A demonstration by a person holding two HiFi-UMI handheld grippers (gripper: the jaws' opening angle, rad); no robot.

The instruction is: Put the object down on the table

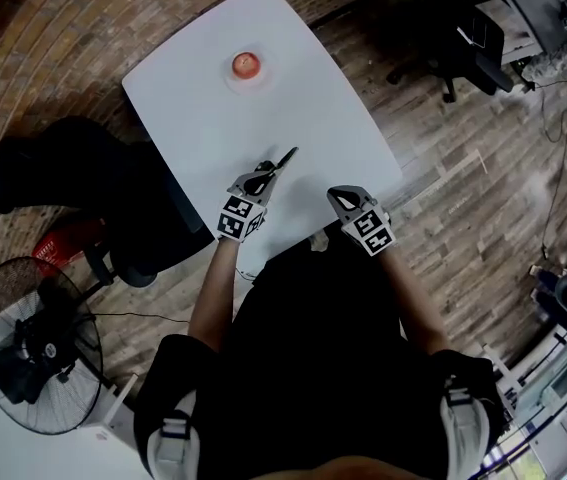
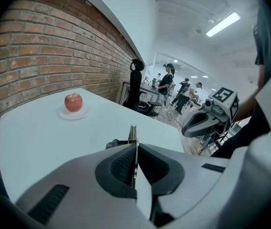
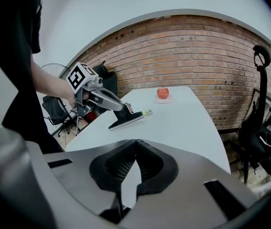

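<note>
My left gripper (image 1: 263,174) is shut on a thin flat tool with a dark body (image 1: 285,157), gripped edge-on between the pads (image 2: 133,133). In the right gripper view the tool (image 3: 129,119) slants down low over the white table (image 1: 313,108), and its pale tip points toward the far end; I cannot tell if it touches. My right gripper (image 1: 341,200) is shut and empty over the table's near edge, right of the left one. A red apple (image 1: 245,64) sits on a small white plate (image 2: 72,113) at the far end.
A black office chair (image 1: 463,38) stands to the table's right. A dark bulky seat (image 1: 83,178) and a red object (image 1: 63,243) stand at its left, with a floor fan (image 1: 33,353) nearer me. A brick wall (image 2: 39,51) runs behind the table.
</note>
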